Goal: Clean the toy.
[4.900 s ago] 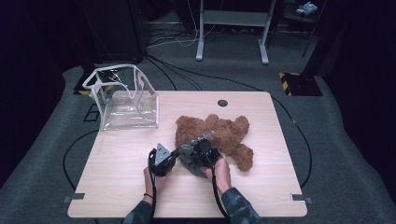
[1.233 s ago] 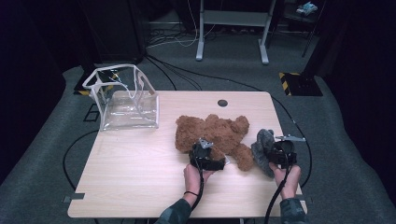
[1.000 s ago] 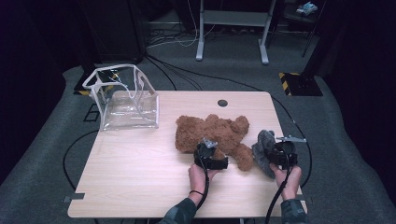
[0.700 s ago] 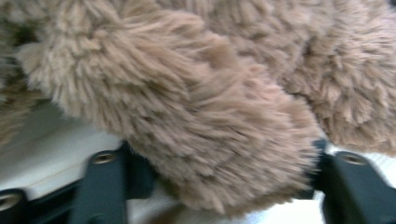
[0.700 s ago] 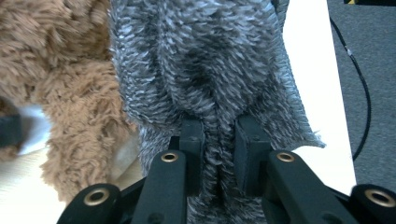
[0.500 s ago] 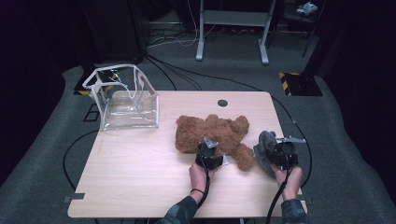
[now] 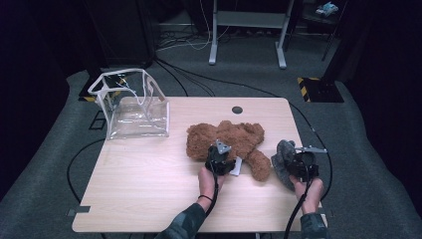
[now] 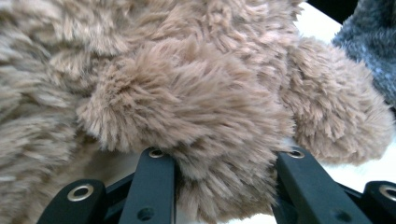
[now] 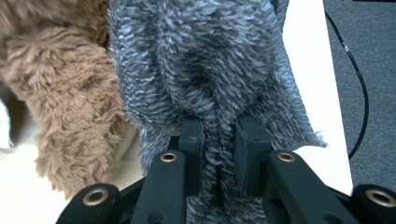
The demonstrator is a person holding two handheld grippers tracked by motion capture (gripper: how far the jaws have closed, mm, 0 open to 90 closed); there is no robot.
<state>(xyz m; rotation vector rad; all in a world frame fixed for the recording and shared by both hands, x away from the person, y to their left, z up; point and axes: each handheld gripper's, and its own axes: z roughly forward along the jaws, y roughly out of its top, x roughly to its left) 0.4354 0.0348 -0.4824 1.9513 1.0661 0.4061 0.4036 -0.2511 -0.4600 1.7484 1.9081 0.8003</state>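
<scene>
A brown plush teddy bear (image 7: 229, 139) lies on the wooden table (image 7: 149, 189), right of the middle. My left gripper (image 7: 221, 158) is at the bear's near edge. In the left gripper view its jaws (image 8: 224, 158) have just been closing and now squeeze a furry limb of the bear (image 8: 187, 93) between them. My right gripper (image 7: 298, 164) is shut on a grey fuzzy cloth (image 7: 282, 157) near the table's right edge. The right gripper view shows its pads (image 9: 218, 135) pinching a fold of that grey cloth (image 9: 205, 60), with a brown bear limb (image 9: 70, 93) just to the left of it.
A clear plastic bag with white trim (image 7: 134, 107) stands open at the table's back left. A small white tag (image 7: 237, 167) lies by the left gripper. Cables run over the grey floor around the table, and a round hole (image 7: 237, 109) sits near the back edge.
The left jaws have closed on the bear's limb and the left hand has lifted slightly. The right gripper has stayed put with the grey cloth.
</scene>
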